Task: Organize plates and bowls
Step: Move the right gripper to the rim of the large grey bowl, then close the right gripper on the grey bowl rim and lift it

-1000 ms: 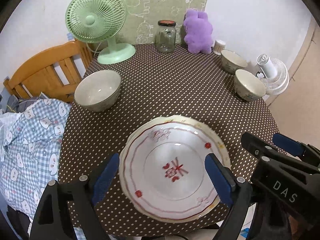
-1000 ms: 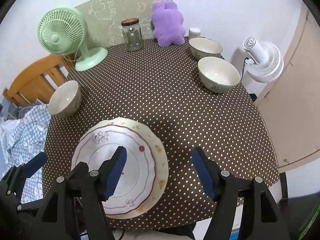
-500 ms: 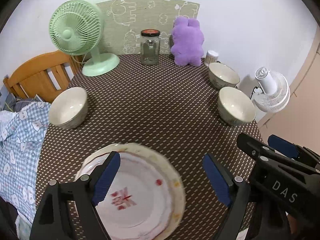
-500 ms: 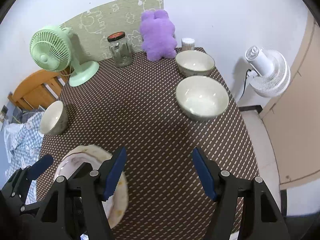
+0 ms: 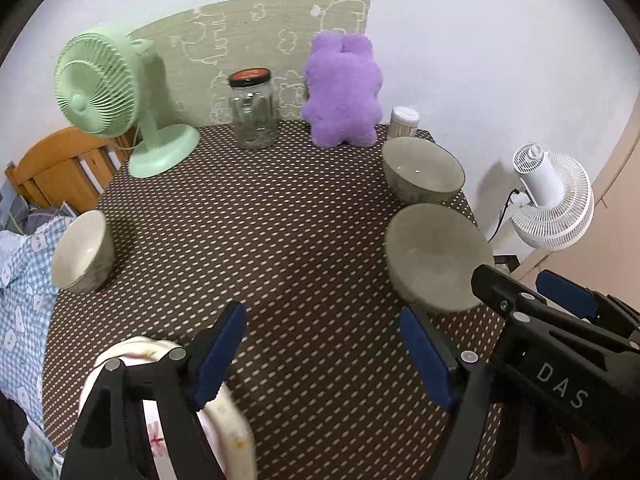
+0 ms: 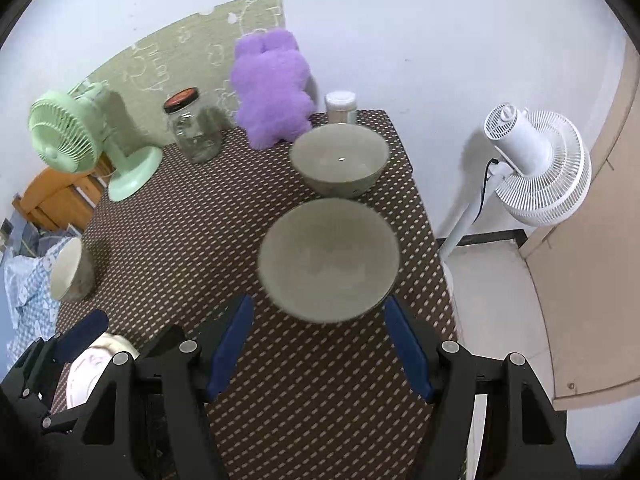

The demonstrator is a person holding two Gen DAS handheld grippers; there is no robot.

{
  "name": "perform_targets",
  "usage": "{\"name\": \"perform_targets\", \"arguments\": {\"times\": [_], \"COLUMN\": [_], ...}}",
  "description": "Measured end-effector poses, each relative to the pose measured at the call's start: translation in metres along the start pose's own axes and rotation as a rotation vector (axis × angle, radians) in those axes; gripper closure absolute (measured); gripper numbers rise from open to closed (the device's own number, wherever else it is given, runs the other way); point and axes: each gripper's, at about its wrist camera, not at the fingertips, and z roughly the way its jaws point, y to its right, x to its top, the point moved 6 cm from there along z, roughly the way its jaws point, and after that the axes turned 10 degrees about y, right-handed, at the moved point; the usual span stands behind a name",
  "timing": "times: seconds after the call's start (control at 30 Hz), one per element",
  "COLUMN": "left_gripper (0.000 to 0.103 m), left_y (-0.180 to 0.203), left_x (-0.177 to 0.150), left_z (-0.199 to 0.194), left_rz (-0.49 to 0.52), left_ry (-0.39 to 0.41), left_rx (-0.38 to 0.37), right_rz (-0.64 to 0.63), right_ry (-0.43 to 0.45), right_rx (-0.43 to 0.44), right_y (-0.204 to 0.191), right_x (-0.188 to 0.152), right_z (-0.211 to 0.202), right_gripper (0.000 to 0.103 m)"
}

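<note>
Both tools have swung off the stacked plates (image 5: 132,354), which now sit low at the left, partly hidden under the left gripper (image 5: 320,354). The right gripper (image 6: 318,346), fingers spread wide and empty, now has the near bowl (image 6: 328,260) straight ahead, the far bowl (image 6: 339,160) just beyond it. The left gripper is wide and empty too. The third bowl (image 5: 82,252) waits far left. Gathering bowls looks next.

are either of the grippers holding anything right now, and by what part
Nothing is held. The left gripper and the right gripper both have their jaws wide apart; the nearest bowl lies just ahead of the right one, ungripped.
</note>
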Motion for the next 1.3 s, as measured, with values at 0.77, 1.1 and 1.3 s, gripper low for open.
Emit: {"name": "perform_targets", "arguments": {"times": [0.77,1.1,1.3], "left_gripper": [0.061,0.08,0.083], "left_y": [0.048,0.051,0.06], "left_x": [0.005,-0.006,-0.004], "left_z": [0.107,0.115,0.114], "left_rz": [-0.001,-0.01,0.028], "left_ry": [-0.093,-0.138,-0.131], "left_rx": [0.009,-0.006,-0.016], "right_rz": [0.015,0.032,0.014], "right_ry": [-0.069,-0.131,-0.123], "right_rx": [-0.01,0.033,0.021], "right_y": [0.052,0.049,0.049], "right_x": [0.014,0.005,0.004], "right_z": [0.11,0.131,0.129], "right_gripper": [0.036,0.066,0.073]}}
